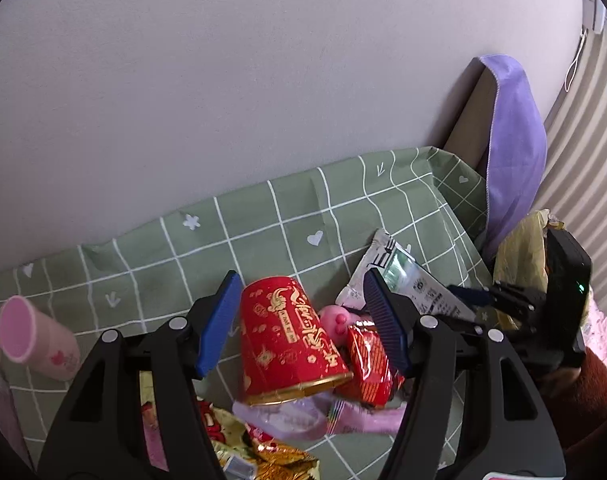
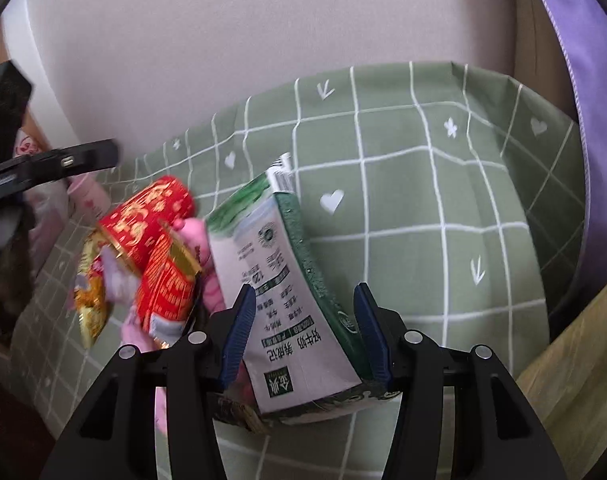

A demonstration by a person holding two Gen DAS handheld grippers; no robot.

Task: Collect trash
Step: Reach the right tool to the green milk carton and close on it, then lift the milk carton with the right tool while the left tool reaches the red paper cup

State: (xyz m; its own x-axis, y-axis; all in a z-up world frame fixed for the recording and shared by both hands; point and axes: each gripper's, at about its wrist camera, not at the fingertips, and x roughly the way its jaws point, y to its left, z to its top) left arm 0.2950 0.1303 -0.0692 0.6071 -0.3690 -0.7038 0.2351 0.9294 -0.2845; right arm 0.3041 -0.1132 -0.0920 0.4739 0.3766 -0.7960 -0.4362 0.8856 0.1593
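Green checked cloth (image 1: 263, 216) covers the table against a pale wall. Left wrist view: left gripper (image 1: 303, 320) is spread wide around the tipped red cup (image 1: 287, 336), pads apart from it; red wrapper (image 1: 369, 360) touches the cup's right side. Pink tube (image 1: 35, 336) lies near the left edge. Right wrist view: right gripper (image 2: 301, 332) brackets the milk carton (image 2: 279, 288), jaws not visibly clamped. Risk: closing the left jaws may crush the cup or roll it away.
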